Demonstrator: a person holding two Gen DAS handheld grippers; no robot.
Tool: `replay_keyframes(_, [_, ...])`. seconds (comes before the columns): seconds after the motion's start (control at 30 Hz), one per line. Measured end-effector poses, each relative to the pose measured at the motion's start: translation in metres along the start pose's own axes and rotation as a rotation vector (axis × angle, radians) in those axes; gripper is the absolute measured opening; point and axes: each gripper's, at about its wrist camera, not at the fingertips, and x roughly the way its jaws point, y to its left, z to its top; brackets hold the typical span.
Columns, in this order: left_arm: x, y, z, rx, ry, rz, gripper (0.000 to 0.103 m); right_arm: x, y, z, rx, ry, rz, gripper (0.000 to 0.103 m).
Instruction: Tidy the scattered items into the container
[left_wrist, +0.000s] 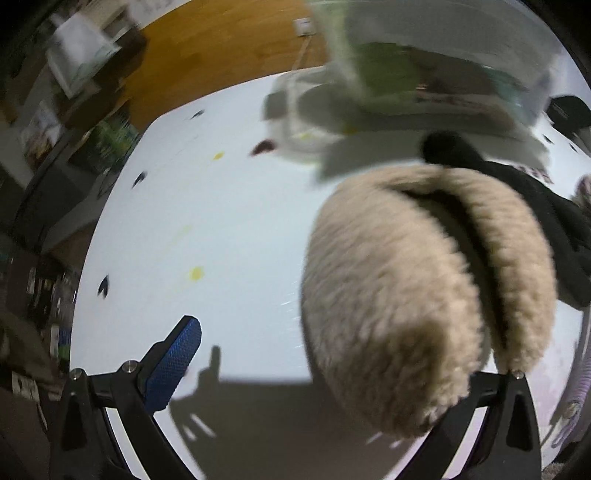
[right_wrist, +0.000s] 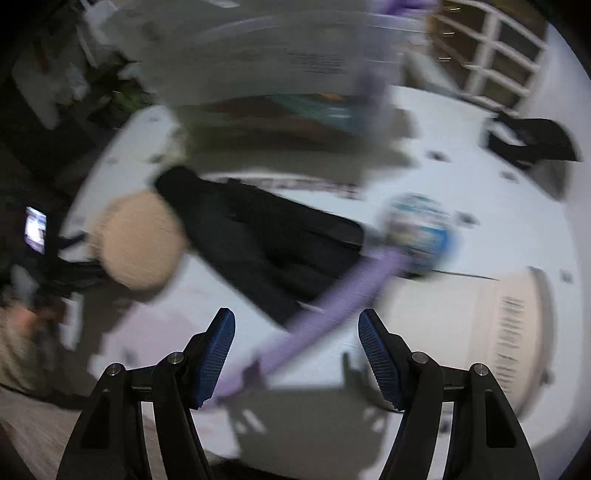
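We find the task partly done. The clear plastic container (left_wrist: 436, 70) stands at the far side of the white table (left_wrist: 221, 229) and already holds some items, green and teal shapes showing through its wall, too blurred to name. Several things are still outside it: a fluffy beige earmuff (left_wrist: 413, 295), a black cloth (right_wrist: 266, 240) lying just beyond it, a purple band (right_wrist: 332, 302), a round blue-patterned item (right_wrist: 421, 232) at the band's far end, a white printed cylinder (right_wrist: 491, 332) at the right, and another black item (right_wrist: 532, 142) near the far right edge of the table. In the left wrist view, the earmuff fills the space of the left tool (left_wrist: 354, 354) and hides one finger; we cannot tell whether the pads press on it. In the right wrist view, the right tool (right_wrist: 295, 354) stands well open and holds nothing; the purple band runs between its fingers (right_wrist: 218, 358), and whether it touches a pad we cannot tell. We judge most of the work is left.
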Motion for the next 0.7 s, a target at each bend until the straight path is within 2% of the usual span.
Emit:
replay_keyframes(0.17, [0.010,0.032,-0.009,-0.061,0.010,0.052,0.103,0.047,0.048,0.003,-0.081,0.099,0.142,0.070])
replay_keyframes(0.27, [0.016,0.047,-0.011,-0.079,0.014,0.088,0.103,0.072,0.057,-0.009,-0.100,0.186,0.125,0.070])
replay_keyframes(0.33, [0.020,0.062,-0.013,-0.105,0.019,0.104,0.103,0.081,0.051,-0.016,-0.087,0.210,0.088,0.070])
replay_keyframes(0.6, [0.027,0.114,-0.019,-0.174,0.029,0.156,0.103,0.081,0.024,-0.043,-0.080,0.218,-0.029,0.070])
replay_keyframes(0.7, [0.028,0.127,-0.025,-0.182,0.035,0.108,0.103,0.079,0.011,-0.055,-0.069,0.209,-0.104,0.070])
